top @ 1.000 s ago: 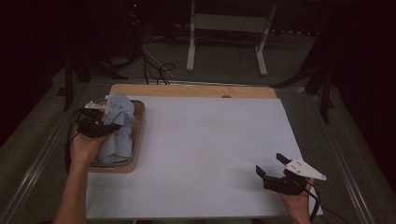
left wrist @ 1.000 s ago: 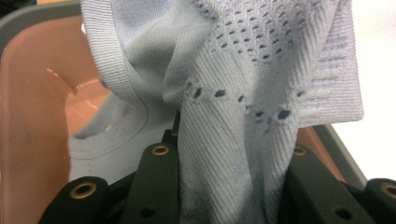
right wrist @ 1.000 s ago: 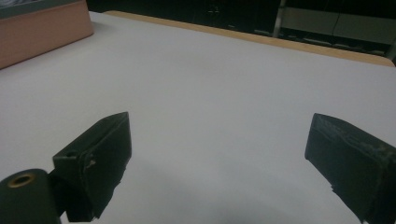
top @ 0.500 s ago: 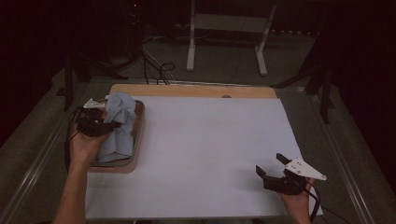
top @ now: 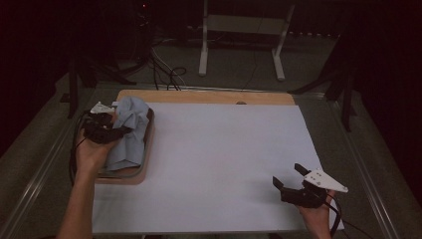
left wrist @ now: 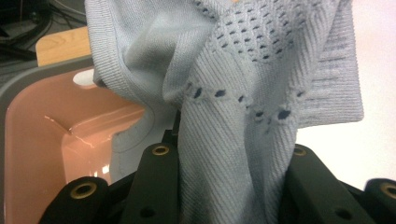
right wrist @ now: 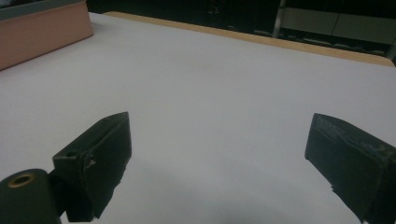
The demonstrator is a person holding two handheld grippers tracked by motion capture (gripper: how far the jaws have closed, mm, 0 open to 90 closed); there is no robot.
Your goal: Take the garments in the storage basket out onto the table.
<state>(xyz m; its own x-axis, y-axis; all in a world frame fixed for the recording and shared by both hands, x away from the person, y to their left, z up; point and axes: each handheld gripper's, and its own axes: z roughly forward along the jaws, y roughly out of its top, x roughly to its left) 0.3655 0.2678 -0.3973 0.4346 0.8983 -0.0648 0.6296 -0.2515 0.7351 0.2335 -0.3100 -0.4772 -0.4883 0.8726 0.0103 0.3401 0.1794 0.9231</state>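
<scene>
A wide white sheet covers most of the bench, bare from the tray at the left edge to the right claw near the front right corner, so a hand can cross it freely. The tray's raised rim and the pale blue knitted cloth bunched in it block the left side. The left claw sits there, closed on the cloth.

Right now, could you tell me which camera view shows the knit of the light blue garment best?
The left gripper view: the garment is close up, ribbing and eyelet holes sharp, bunched between the left tongs. The high view shows it small, draped over the tray. The right gripper view looks across bare table.
</scene>
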